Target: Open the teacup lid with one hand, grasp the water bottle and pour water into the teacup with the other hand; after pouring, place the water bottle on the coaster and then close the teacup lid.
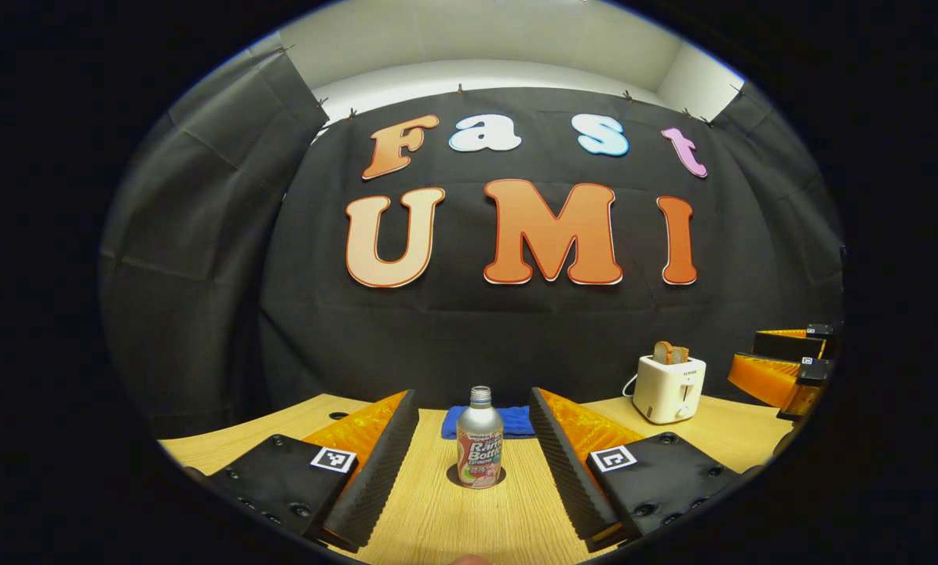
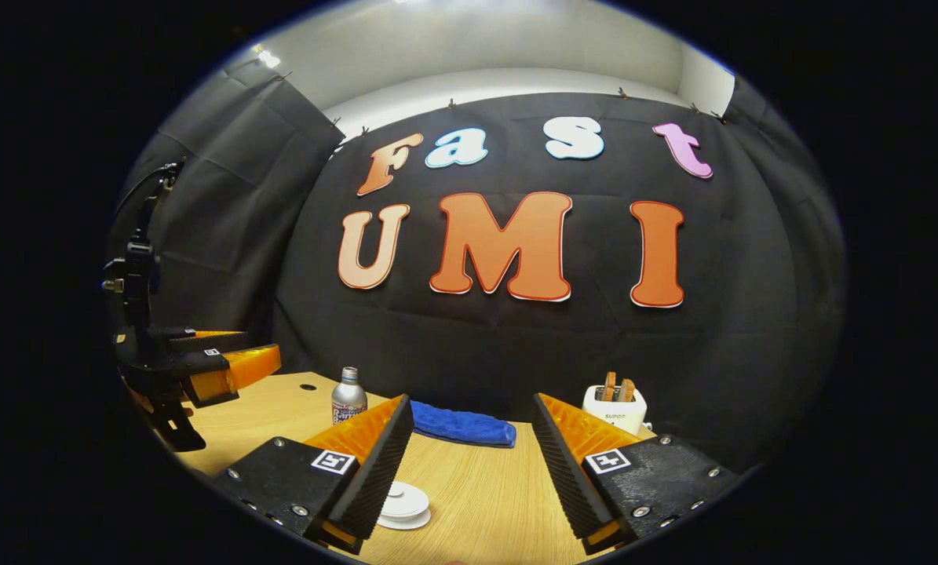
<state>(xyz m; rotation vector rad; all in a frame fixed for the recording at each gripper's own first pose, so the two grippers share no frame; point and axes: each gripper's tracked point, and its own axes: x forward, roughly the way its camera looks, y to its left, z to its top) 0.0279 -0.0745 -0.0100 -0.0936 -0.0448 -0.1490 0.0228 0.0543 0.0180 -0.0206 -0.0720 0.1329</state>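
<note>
Left hand-held gripper (image 1: 474,463): fingers spread wide, holding nothing, low over the table (image 1: 469,526).
Water bottle (image 1: 479,439): upright on the table, straight ahead of the left hand-held gripper, centred in the gap between its fingers and touching neither; it stands on a dark round spot, which may be a coaster or a shadow, I cannot tell. In the right gripper view the bottle (image 2: 348,398) stands ahead and to the left of the right hand-held gripper, beyond its left finger.
Right hand-held gripper (image 2: 472,463): fingers spread wide, holding nothing.
Teacup lid (image 2: 404,500): white and round, on the teacup, close in front of the right hand-held gripper, just beside the inner face of its left finger, which partly hides it.
Blue cloth (image 2: 462,425): folded on the table, ahead of both hand-held grippers, behind the bottle.
Toaster (image 1: 669,386): white, with bread in its slots, ahead and right of the left hand-held gripper.
</note>
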